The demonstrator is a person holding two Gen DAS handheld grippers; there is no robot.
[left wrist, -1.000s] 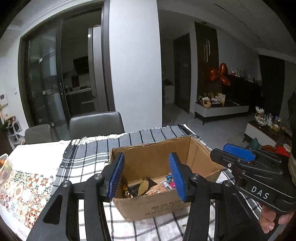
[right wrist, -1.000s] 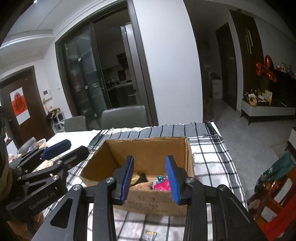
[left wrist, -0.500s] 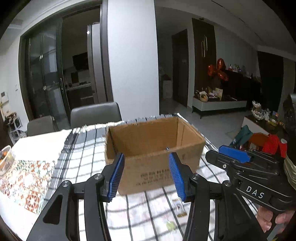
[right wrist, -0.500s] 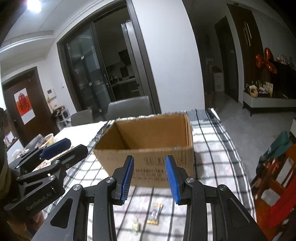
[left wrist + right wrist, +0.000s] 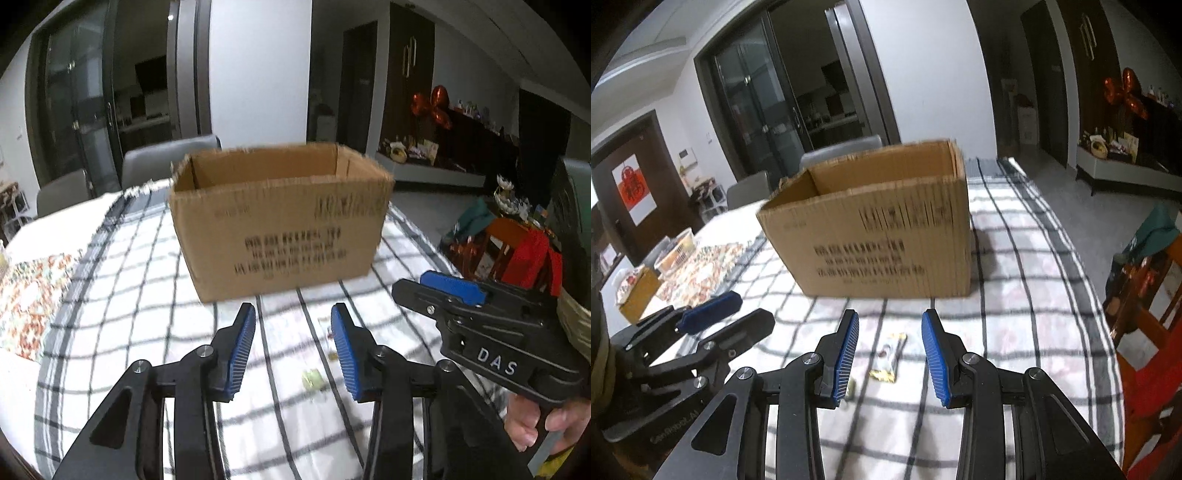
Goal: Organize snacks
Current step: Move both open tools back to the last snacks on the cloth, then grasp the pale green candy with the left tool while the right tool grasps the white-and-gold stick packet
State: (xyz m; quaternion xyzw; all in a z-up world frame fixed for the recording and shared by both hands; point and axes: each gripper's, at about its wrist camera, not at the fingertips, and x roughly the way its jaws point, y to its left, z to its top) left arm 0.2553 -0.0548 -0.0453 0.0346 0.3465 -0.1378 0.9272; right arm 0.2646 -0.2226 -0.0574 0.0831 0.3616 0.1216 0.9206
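An open cardboard box (image 5: 277, 225) (image 5: 882, 229) stands on the checked tablecloth (image 5: 122, 280); its inside is hidden from here. A wrapped snack bar (image 5: 889, 356) lies on the cloth in front of the box, just beyond my right gripper (image 5: 889, 356). A small greenish candy (image 5: 312, 378) lies near my left gripper (image 5: 293, 347) and shows in the right wrist view (image 5: 850, 387). Both grippers are open and empty, low over the cloth, side by side. The right gripper also shows in the left wrist view (image 5: 454, 291).
Grey chairs (image 5: 166, 162) stand behind the table. A patterned mat (image 5: 698, 266), a small box (image 5: 639, 295) and a bowl (image 5: 677, 249) lie at the left. Red and green items (image 5: 517, 251) sit off the table's right edge.
Both grippers have pulled back from above the box and dropped toward the cloth in front of it. The box's contents are out of sight, and loose snacks on the cloth came into view.
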